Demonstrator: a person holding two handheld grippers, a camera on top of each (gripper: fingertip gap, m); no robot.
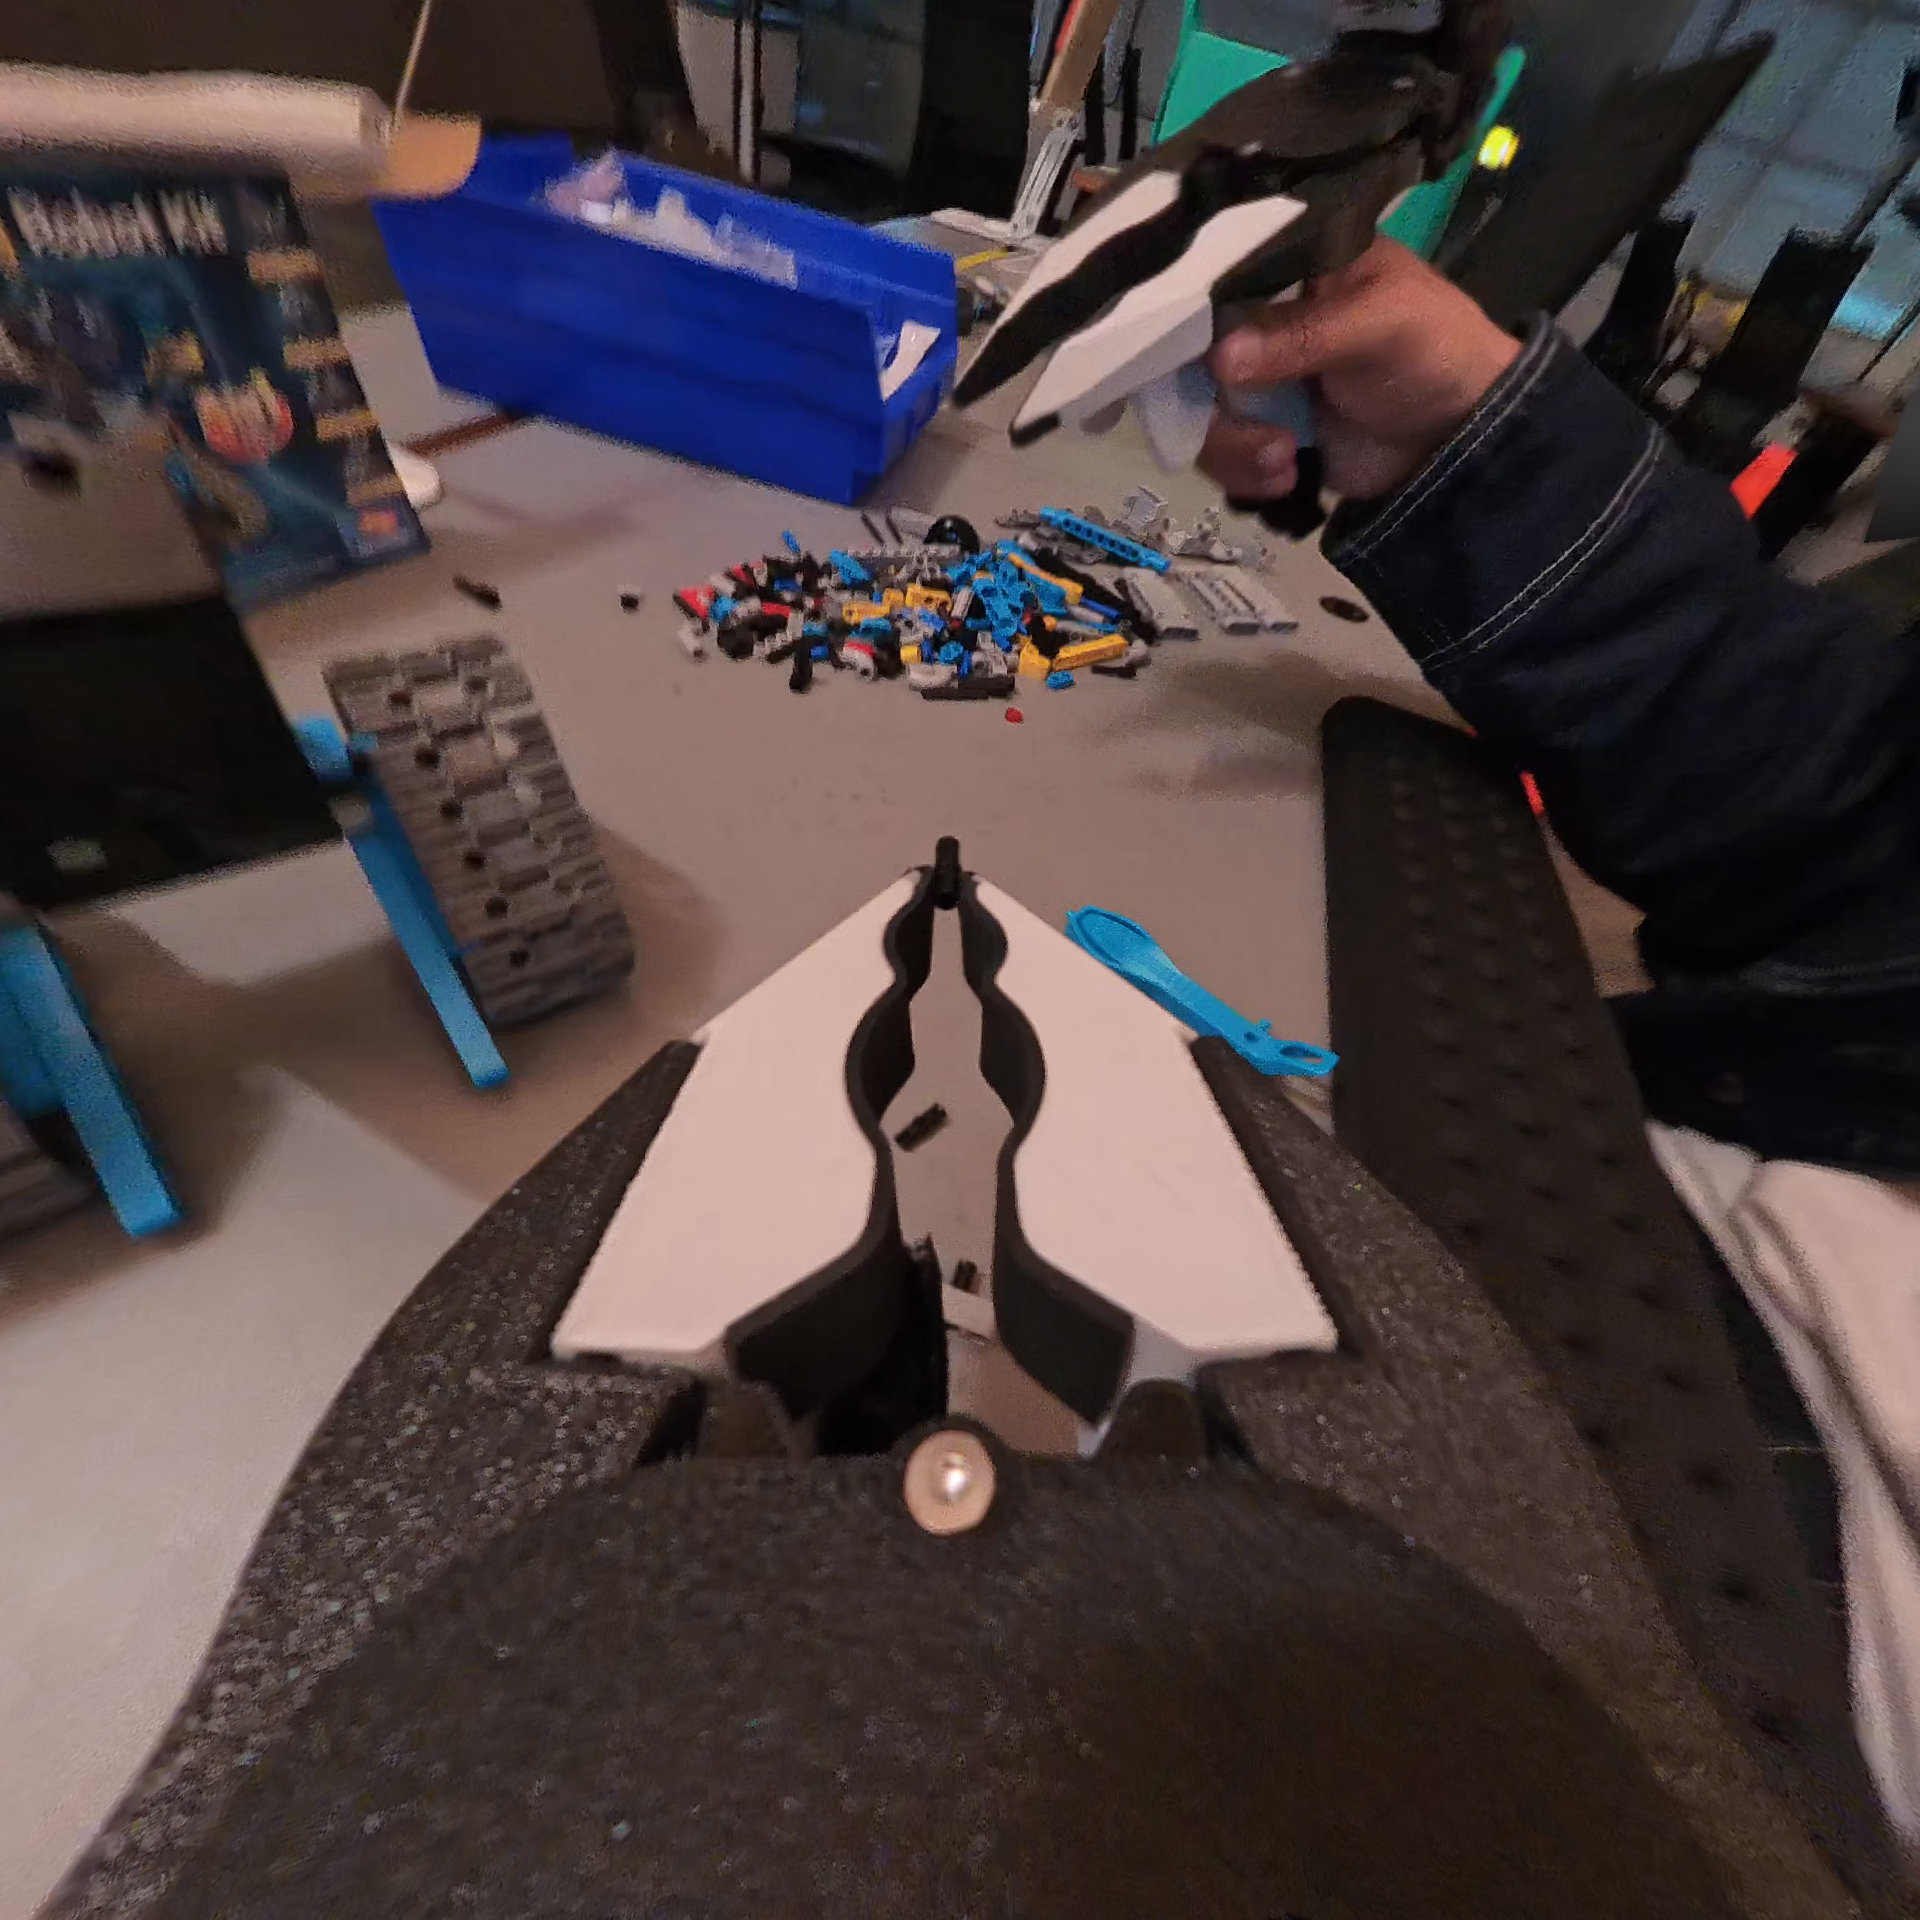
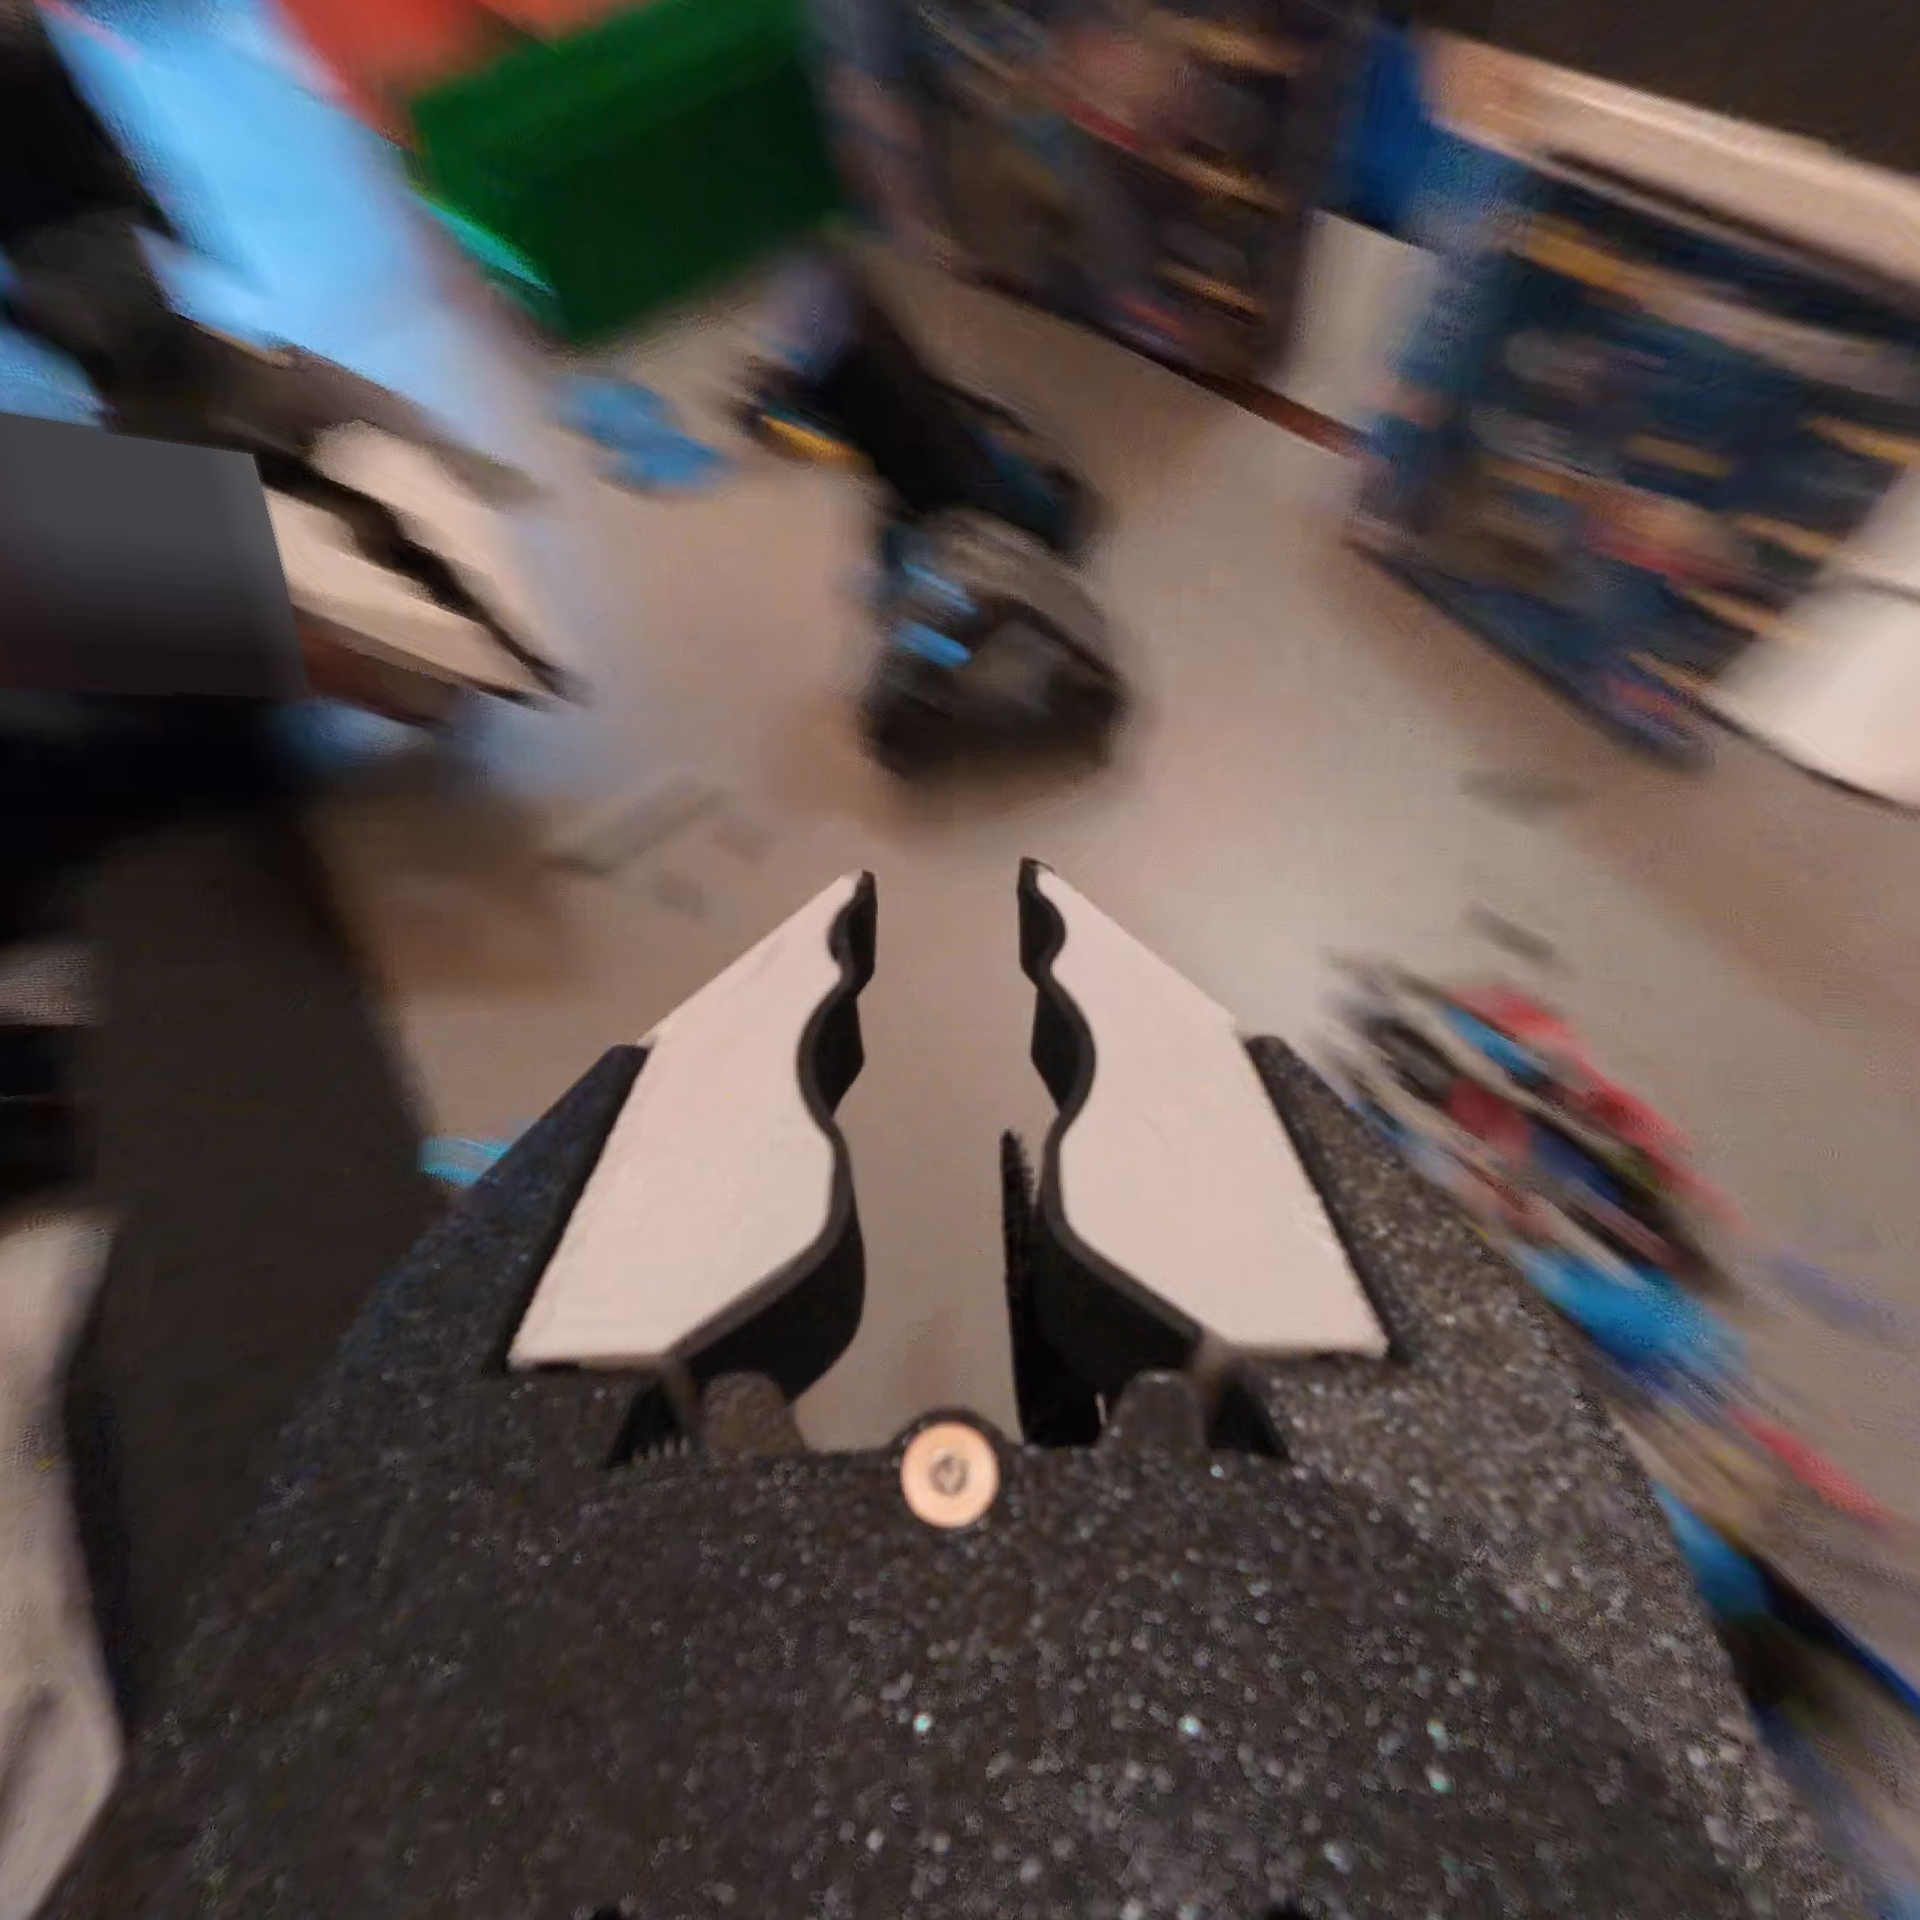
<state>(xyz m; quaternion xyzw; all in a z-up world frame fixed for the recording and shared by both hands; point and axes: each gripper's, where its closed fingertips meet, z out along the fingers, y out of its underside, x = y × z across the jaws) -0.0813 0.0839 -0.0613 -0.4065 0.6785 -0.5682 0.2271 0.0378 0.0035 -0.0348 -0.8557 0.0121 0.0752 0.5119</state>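
Speckled black housing of my left gripper (image 1: 945,899) fills the foreground; its white fingers (image 1: 790,1122) w/ black wavy pads are drawn together at the tips, clamped on a small black peg-like piece (image 1: 945,868) that pokes out past them. Gripper hangs over the grey tabletop (image 1: 831,790). Just right of the fingers: light-blue plastic spoon-shaped tool (image 1: 1174,982), flat on the tabletop. Left: grey ribbed tread-like block on light-blue beams (image 1: 478,821), standing tilted. Beyond, centre: loose heap of small plastic bricks (image 1: 935,613), blue, black, yellow, grey, red. Behind the heap: dark-blue plastic bin (image 1: 675,312); far left, upright printed kit box (image 1: 197,374).

My right gripper (image 1: 1003,400) is raised above the heap's right side, held by a hand (image 1: 1351,384) in a dark denim sleeve (image 1: 1621,644). Right wrist view: its fingers (image 2: 727,1143) stand apart, nothing between them; gap looks onto bare tabletop. Background there is heavily motion-blurred; a dark wheeled model w/ blue parts (image 2: 977,623) lies ahead, details unclear.
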